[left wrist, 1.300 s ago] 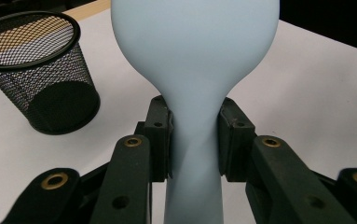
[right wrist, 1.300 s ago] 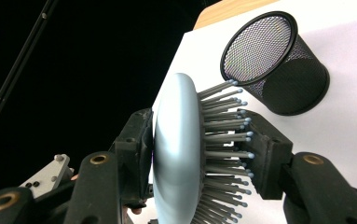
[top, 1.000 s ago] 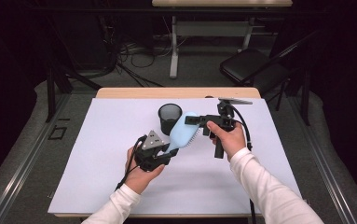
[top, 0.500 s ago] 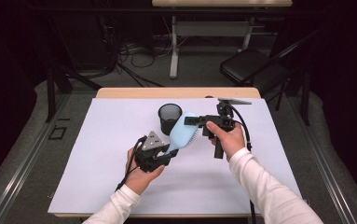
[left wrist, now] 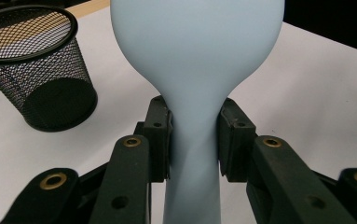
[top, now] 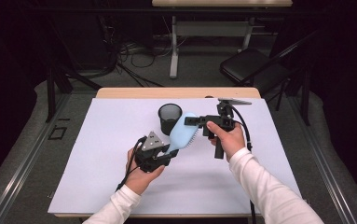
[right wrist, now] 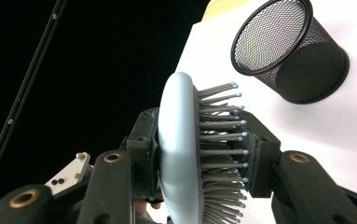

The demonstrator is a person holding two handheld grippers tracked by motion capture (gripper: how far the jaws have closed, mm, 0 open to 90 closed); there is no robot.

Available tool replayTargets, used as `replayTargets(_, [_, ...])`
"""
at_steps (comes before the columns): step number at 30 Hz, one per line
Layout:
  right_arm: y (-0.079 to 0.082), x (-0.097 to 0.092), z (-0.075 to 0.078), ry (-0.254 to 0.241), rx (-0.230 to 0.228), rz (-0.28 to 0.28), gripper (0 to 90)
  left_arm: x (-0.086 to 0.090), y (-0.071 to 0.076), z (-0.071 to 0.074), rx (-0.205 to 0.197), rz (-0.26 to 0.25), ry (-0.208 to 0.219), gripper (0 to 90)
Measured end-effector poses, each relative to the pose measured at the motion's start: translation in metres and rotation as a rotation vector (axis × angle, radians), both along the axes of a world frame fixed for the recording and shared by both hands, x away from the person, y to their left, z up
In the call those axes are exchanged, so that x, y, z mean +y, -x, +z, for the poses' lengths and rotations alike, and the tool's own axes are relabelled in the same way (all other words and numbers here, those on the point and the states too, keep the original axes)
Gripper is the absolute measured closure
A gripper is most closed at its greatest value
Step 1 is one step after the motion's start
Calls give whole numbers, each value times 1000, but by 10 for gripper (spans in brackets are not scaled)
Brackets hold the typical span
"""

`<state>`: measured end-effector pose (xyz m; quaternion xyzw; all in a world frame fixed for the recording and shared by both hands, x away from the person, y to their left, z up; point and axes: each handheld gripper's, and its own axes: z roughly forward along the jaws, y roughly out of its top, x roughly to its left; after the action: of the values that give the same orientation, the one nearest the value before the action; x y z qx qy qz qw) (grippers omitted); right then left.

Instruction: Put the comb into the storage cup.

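High view: pale blue plastic paddle hairbrush (top: 181, 133) spans both claws above the table (top: 269, 140), left claw (top: 167, 156) clamped on its handle, right claw (top: 191, 122) just closing onto its bristled head, beside the black mesh cup (top: 169, 117).

White-covered table (top: 120, 186), black mesh cup (top: 169, 117) on it
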<state>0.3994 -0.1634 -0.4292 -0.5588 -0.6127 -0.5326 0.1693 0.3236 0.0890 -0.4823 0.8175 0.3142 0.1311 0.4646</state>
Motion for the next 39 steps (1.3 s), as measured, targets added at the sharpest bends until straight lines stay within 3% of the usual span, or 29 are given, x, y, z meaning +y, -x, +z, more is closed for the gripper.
replayTargets(21, [0, 0, 0, -23, 13, 0, 559, 1, 1, 1, -15, 7, 19, 631])
replayTargets(39, [-1, -5, 1, -34, 6, -23, 559, 8, 2, 0, -11, 35, 56, 476])
